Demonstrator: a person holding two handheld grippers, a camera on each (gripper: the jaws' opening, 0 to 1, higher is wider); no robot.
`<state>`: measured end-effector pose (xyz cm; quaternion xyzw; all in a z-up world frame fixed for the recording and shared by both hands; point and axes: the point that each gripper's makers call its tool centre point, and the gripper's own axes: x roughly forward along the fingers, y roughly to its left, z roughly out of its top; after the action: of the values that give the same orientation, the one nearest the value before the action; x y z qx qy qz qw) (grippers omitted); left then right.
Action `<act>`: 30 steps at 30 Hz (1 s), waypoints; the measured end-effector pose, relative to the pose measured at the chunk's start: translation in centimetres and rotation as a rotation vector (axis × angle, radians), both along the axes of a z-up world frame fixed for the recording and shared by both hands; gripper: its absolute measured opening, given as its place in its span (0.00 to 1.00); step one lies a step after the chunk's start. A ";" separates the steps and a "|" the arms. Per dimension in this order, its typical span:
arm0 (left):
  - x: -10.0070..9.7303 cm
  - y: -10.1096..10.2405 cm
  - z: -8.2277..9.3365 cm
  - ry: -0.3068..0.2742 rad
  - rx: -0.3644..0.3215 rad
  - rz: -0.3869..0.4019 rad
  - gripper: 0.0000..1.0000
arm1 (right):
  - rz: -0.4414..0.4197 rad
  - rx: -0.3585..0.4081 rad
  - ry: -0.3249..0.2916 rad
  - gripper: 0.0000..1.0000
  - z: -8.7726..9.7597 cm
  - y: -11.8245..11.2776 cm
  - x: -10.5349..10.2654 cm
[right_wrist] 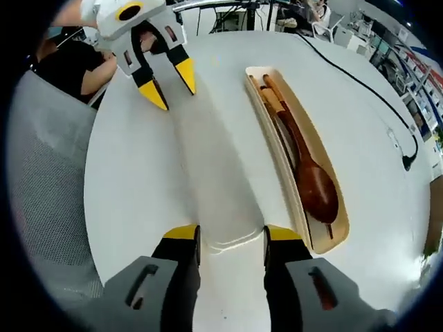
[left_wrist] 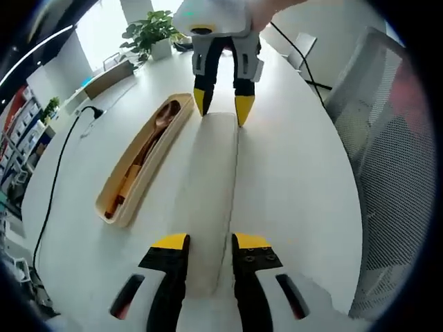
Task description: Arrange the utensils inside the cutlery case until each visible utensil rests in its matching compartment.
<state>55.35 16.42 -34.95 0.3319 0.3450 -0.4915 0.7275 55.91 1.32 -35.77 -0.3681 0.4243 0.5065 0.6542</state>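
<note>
The cutlery case (left_wrist: 119, 200) lies open on the white table (left_wrist: 291, 180), and a wooden spoon (right_wrist: 313, 181) and wooden chopsticks (right_wrist: 271, 104) already rest inside it, side by side along its length. In the right gripper view the spoon bowl is at the near end of the case and the handles point to the far end. I cannot tell whether a divider separates them, so I cannot say each one is in its own compartment, but both are fully inside the tray.

Just beside the case, parallel to it, lies the long white lid (left_wrist: 208, 200), flat on the table. The left gripper (left_wrist: 210, 243) has its jaws around one end of the lid, at a medium opening; the tips stand close on both sides, but I cannot tell if they really press it. The right gripper (right_wrist: 230, 234) does the same at the other end, with its jaws a little wider than the lid.

In my judgement the placing of the utensils is mostly done. What is left seems to concern the lid: both grippers are set at its two ends, probably to lift it. A potted plant (left_wrist: 149, 31) stands at the far edge.
</note>
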 end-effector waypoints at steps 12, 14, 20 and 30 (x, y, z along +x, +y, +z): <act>1.8 2.5 0.2 -0.006 0.007 0.067 0.59 | -0.167 0.162 -0.069 0.41 0.3 0.1 0.4; 1.8 2.2 0.1 0.011 -0.004 0.059 0.59 | -0.198 0.202 -0.034 0.42 0.5 0.7 0.2; 0.9 1.8 -0.5 0.165 -0.034 0.102 0.58 | -0.209 0.202 -0.042 0.45 0.3 0.6 1.1; -0.3 0.4 -0.4 0.109 -0.070 -0.061 0.38 | -0.092 0.196 -0.020 0.54 0.7 2.5 1.3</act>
<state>55.03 16.83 -35.36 0.2895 0.3564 -0.5424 0.7036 57.21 3.82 -35.03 -0.2877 0.3825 0.5112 0.7138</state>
